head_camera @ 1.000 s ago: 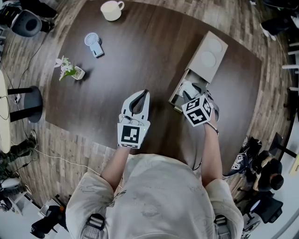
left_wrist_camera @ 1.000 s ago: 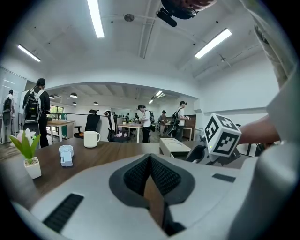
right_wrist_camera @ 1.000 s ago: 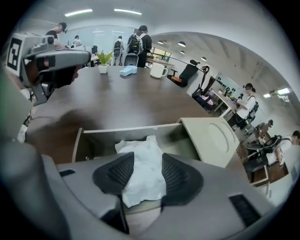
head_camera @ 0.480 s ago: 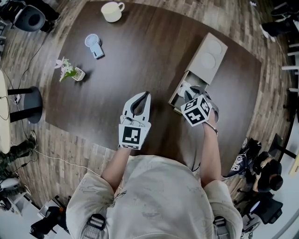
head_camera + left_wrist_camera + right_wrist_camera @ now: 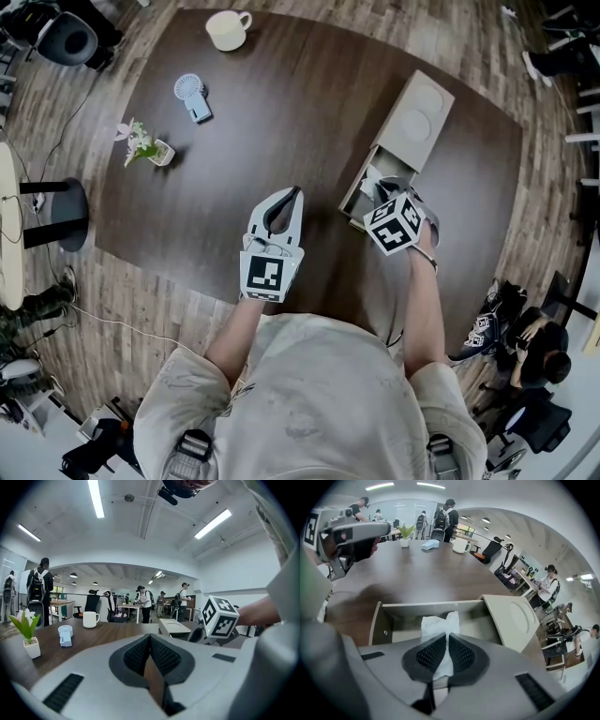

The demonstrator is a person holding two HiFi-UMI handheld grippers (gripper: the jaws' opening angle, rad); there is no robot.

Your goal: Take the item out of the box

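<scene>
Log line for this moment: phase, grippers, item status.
phase: grasp | right gripper: jaws just closed on white tissue in open box | left gripper: shut, empty | item: not out

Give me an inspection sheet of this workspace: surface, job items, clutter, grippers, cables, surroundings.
Surface: dark wooden table.
Job's things: beige box, its drawer pulled open, white tissue inside.
Clutter: mug, handheld fan, potted plant, all far from the box.
Grippers: right gripper has just been closing, fingers pinching the white tissue; left gripper shut, empty, over the table.
Cables: one thin cable on the floor.
Surroundings: open office, people standing, office chair.
</scene>
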